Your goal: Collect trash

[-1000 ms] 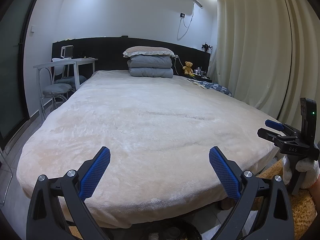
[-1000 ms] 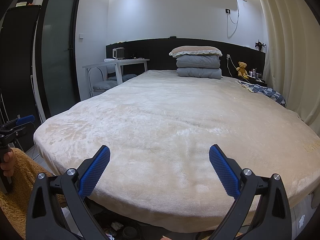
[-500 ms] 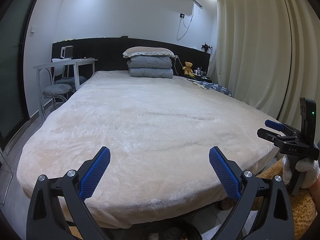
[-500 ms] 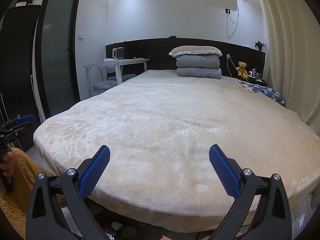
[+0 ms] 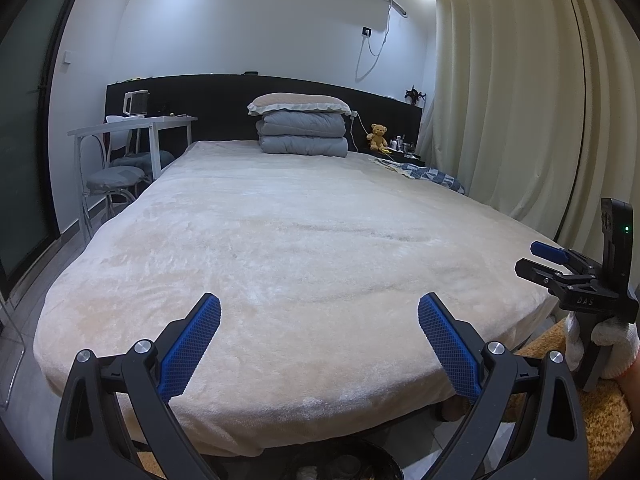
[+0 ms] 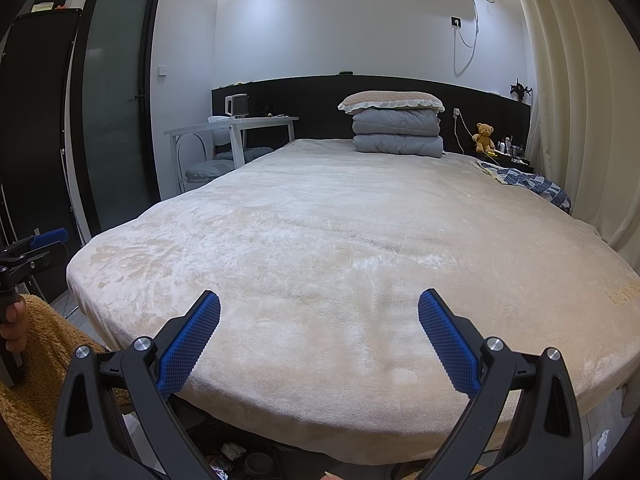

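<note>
My left gripper (image 5: pixel 319 346) is open at the foot of a large bed (image 5: pixel 288 240) covered in a cream plush blanket, with nothing between its blue pads. My right gripper (image 6: pixel 319 346) is open too and empty, pointed over the same bed (image 6: pixel 340 240). Small bits of trash (image 6: pixel 232 450) lie on the floor under the bed's front edge. A dark round bin (image 5: pixel 344 464) with some contents shows at the bottom of the left wrist view. The right gripper (image 5: pixel 560 268) appears at the right edge there, held by a white-gloved hand.
Folded grey quilts and a pillow (image 5: pixel 302 128) are stacked at the headboard. A white desk (image 5: pixel 132 128) with chairs stands at the left, cream curtains (image 5: pixel 512 100) at the right. A teddy bear (image 5: pixel 377 136) sits on the nightstand, and a patterned blue cloth (image 6: pixel 528 182) lies on the bed's far right.
</note>
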Tool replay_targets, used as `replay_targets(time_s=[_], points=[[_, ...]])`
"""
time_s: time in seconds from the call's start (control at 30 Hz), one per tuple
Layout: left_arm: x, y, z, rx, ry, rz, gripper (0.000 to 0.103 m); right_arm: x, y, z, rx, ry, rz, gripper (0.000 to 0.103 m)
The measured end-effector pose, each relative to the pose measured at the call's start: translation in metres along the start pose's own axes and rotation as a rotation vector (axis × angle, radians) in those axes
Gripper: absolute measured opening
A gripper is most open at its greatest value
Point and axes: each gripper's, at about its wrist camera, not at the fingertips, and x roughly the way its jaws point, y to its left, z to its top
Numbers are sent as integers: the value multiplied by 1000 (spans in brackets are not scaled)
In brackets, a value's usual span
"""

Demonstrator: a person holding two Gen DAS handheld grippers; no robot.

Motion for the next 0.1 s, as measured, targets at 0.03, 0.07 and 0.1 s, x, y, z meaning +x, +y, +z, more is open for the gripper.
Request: replay_targets(time_s=[0.03, 0.07, 0.1], points=[[0, 0, 0, 1, 0, 1, 96, 0, 0, 0, 0, 0, 0, 98], [1, 0, 0, 2, 1, 1, 96, 0, 0, 0, 0, 0, 0, 98], [0, 0, 0, 3, 2, 0, 96, 0, 0, 0, 0, 0, 0, 98]])
